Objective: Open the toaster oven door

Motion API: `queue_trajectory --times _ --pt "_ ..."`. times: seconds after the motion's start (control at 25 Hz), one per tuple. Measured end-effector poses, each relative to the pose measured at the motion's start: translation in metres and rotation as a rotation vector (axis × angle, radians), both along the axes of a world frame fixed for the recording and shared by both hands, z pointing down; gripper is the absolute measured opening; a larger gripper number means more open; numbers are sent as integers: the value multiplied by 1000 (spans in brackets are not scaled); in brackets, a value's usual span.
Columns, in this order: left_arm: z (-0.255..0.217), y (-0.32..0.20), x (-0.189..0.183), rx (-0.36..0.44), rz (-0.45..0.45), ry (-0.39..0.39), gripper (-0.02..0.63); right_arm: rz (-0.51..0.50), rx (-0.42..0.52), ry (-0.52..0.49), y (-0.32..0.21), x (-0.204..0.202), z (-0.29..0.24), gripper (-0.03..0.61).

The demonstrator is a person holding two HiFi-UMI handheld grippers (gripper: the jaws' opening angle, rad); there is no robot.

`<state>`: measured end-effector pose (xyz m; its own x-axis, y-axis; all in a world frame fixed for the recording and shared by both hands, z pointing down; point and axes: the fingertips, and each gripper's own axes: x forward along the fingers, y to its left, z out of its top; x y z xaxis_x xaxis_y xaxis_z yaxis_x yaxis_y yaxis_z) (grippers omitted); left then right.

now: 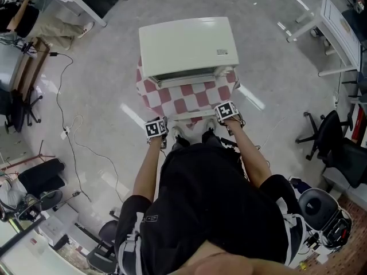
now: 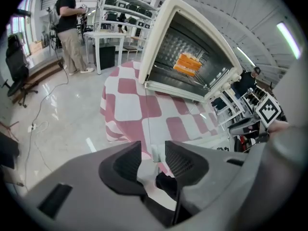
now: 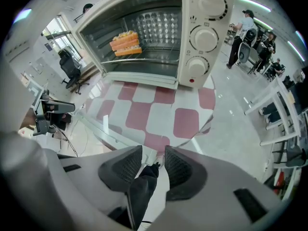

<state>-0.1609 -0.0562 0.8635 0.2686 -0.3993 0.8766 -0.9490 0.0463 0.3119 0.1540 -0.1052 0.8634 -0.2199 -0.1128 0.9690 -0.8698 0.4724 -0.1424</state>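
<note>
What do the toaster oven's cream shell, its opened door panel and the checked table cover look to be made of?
Cream toaster oven shell: likely painted sheet metal, smooth with a soft sheen.
Clear door panel: probably glass, since the checks show through it under faint reflections.
Red and white checked table cover: cloth, draping in soft folds over the edge.

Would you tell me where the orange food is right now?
In the right gripper view the orange food sits upper left, on the wire rack inside the open toaster oven, left of its three knobs.
</note>
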Motion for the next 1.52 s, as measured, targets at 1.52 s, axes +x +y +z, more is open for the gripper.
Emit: queue_trajectory --times 1.52 --pt "-371 -56 76 1068 66 -116 9 63 1020 -480 -30 -86 -340 26"
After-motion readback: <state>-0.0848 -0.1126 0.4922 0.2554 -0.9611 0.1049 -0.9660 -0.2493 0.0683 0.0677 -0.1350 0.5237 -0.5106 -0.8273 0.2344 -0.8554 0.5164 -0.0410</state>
